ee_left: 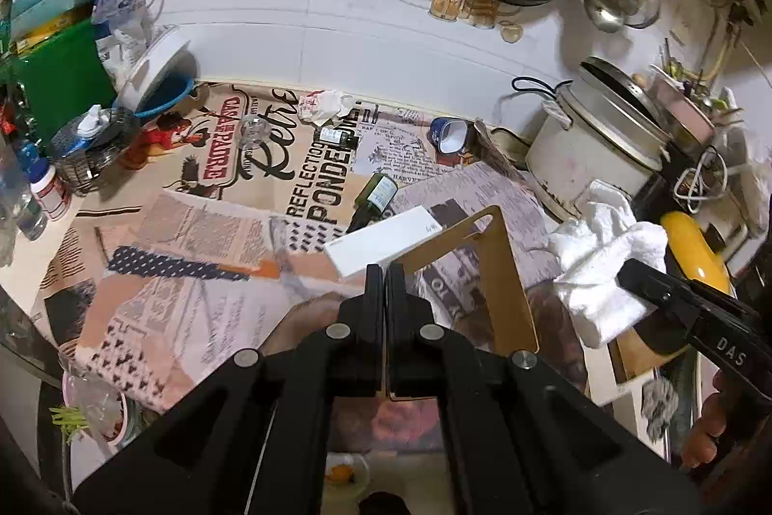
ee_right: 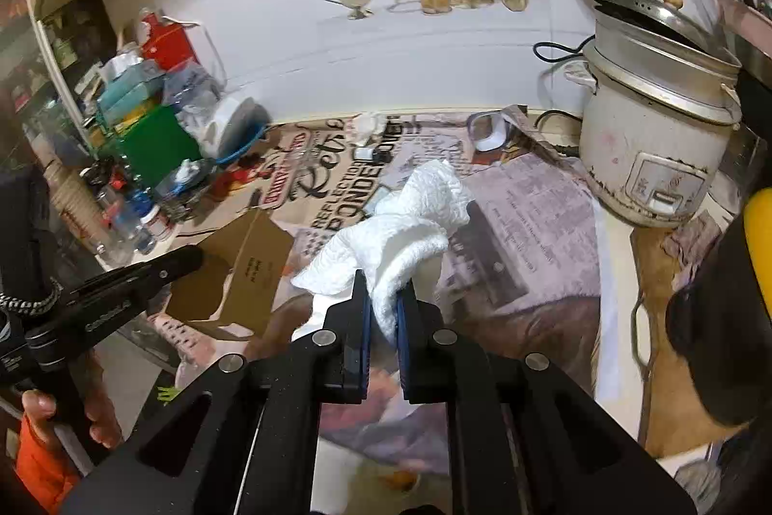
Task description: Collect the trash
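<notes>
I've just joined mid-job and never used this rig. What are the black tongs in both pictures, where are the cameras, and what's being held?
No robot arm here: a person carries a two-finger tool in each hand, with a fisheye camera on each looking along its fingers. In the left wrist view, the left tool is shut on a flat brown cardboard piece. In the right wrist view, the right tool is shut on a crumpled white paper towel. Below lies a newsprint-patterned cloth with a toppled green bottle, a blue mug on its side, and a rice cooker.
</notes>
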A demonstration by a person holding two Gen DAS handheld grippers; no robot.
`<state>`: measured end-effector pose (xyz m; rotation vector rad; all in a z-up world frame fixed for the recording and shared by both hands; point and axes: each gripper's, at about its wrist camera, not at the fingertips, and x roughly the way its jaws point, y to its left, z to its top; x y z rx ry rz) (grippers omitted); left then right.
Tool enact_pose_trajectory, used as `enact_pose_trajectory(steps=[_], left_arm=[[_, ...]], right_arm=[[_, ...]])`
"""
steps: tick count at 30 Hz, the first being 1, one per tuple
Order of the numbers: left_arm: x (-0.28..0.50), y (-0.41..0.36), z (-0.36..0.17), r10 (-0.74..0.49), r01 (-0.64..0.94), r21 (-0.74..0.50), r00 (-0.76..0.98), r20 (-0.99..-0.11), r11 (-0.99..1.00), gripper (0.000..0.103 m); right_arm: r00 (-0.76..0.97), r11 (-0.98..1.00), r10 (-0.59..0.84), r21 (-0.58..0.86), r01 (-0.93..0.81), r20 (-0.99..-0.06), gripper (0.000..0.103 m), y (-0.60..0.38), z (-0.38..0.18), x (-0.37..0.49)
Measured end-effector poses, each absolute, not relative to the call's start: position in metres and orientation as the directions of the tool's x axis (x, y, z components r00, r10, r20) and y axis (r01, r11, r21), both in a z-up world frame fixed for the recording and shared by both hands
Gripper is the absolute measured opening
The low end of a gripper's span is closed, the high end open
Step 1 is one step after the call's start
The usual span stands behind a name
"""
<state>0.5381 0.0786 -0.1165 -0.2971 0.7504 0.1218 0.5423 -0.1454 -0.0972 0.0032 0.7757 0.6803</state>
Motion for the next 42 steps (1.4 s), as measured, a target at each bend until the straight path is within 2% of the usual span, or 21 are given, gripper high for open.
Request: enact_pose_trajectory(steps=[11,17,26,34,42], left_arm=[[0.427,0.104,-0.151,-0.083,-0.088,-0.201,0.698,-0.711,0.976,0.000],[0.364,0.114,-0.183,-0.083,-0.059,-0.154,0.629,-0.773,0.986,0.000],[0.321,0.110,-0.236,-0.115,-0.061,-0.169,0.514,-0.850,0.984,0.000],[0.319,0.086,-0.326,-0.125,-0.079,-0.170,0.400,-0.908,0.982,0.000],[0.331,0.054,-0.454,-0.115,-0.111,-0.161,0.341,-0.933,0.981,0.000]], right_arm=[[0.541,0.845,0.508,0.268,-0.462,-0.670,0.009,-0.112,-0.130,0.413],[0.504,0.865,0.484,0.304,-0.398,-0.716,0.009,-0.097,-0.161,0.350],[0.414,0.887,0.441,0.315,-0.339,-0.796,0.009,-0.097,-0.203,0.301],[0.349,0.901,0.412,0.317,-0.298,-0.842,0.009,-0.115,-0.265,0.295],[0.305,0.911,0.383,0.301,-0.283,-0.872,0.009,-0.145,-0.373,0.316]])
